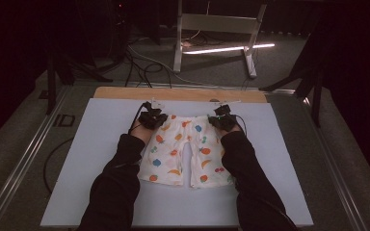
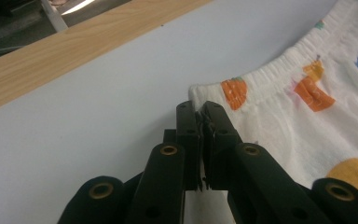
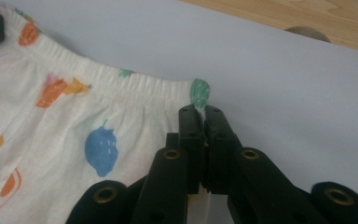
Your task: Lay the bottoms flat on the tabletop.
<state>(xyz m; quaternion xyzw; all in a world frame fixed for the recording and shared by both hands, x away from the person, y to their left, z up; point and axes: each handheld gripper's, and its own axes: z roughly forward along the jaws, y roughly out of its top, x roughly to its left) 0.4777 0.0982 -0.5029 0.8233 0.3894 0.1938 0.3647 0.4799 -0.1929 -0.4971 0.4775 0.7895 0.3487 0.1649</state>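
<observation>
Shorts (image 1: 183, 151), white with a fruit print, lie flat on a pale blue mat (image 1: 91, 159) in the high view, waistband toward the far edge, legs toward the person. Both sleeves (image 1: 113, 187) come in from the bottom; the right one covers the outer edge of that leg. Left gripper (image 1: 152, 117) and right gripper (image 1: 221, 117) sit at the two waistband corners, but from this height they are dark lumps and the jaws cannot be made out. Beyond the mat, a strip of wooden table (image 1: 178, 93), then a dim floor with cables and a metal frame. Left gripper view: left gripper (image 2: 201, 112) has its jaws pressed together on the corner of the shorts (image 2: 279, 116), a sliver of white cloth pinched between them; elastic gathers and an orange print are sharp here. Right gripper view: right gripper (image 3: 204, 114) likewise clamped on the opposite corner of the shorts (image 3: 74, 126), just below a green print at the seam; a blue fruit lies nearby.
</observation>
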